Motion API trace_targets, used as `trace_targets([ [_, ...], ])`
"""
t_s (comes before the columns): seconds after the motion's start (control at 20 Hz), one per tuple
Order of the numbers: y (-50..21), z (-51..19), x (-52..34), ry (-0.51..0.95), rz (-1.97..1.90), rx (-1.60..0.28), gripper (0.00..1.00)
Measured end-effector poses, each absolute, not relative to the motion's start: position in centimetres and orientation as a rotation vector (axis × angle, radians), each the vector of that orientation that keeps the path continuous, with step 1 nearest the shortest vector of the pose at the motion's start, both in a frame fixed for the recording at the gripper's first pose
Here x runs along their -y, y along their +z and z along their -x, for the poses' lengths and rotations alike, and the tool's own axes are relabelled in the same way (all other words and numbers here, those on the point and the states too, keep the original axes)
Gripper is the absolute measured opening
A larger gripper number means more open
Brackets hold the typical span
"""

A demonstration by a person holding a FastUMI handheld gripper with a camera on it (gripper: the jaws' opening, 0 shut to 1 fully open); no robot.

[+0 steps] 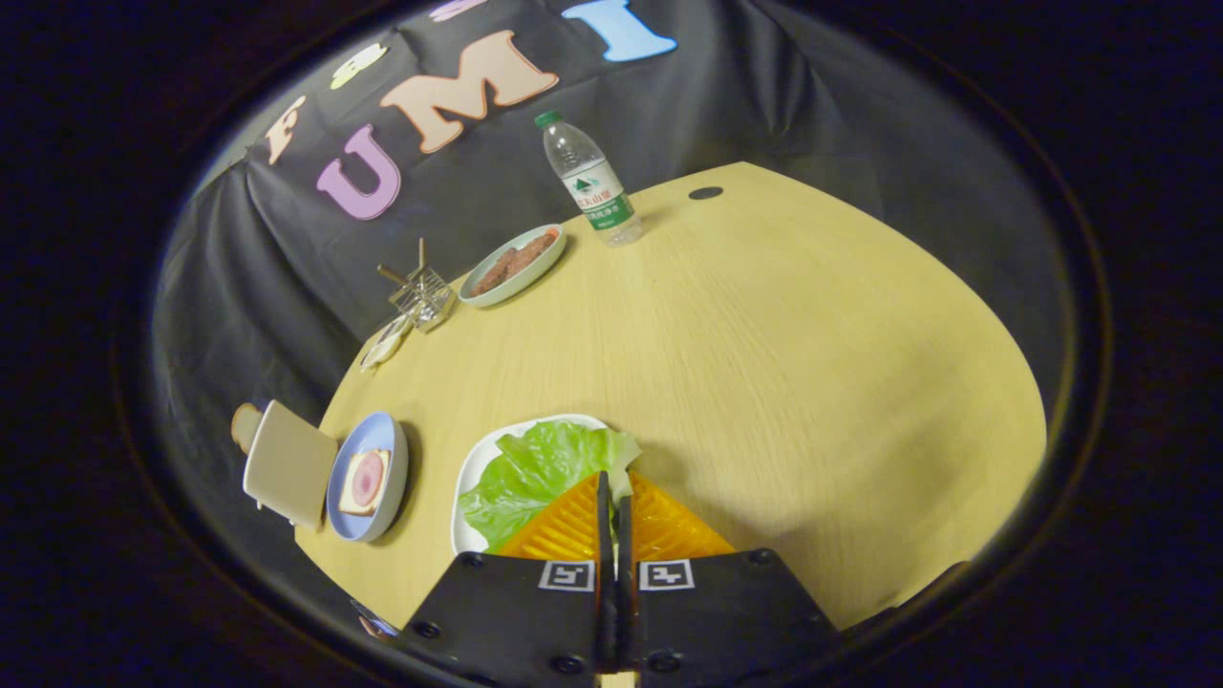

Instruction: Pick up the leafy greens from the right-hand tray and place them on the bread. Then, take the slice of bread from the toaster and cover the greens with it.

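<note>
Gripper (613, 497) fingers pressed together over lettuce leaf (535, 468) on white tray (465, 487), apparently pinching its edge for lifting toward bread plate (368, 478) at nine o'clock.

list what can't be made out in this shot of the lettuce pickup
- Whether the closed gripper pinches the lettuce: gripper view, the fingers cover the contact.
- Near part of the white tray: gripper view, covered by the fingers.
- Bread in the toaster: gripper view, the slot faces away.
- Contents of the wire holder: gripper view, too small.
</note>
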State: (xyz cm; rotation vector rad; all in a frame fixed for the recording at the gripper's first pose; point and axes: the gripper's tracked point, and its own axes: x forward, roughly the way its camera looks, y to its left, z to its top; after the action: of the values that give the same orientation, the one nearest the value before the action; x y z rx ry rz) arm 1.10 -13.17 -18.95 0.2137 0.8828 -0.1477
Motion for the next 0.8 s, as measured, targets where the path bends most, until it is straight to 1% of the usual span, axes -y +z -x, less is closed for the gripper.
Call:
trace_targets([
  [0.6,-11.3,1.0,8.7,-0.068,-0.153,-0.738,0.03],
  [0.8,-8.7,1.9,5.7,-0.020,-0.145,-0.694,0.03],
])
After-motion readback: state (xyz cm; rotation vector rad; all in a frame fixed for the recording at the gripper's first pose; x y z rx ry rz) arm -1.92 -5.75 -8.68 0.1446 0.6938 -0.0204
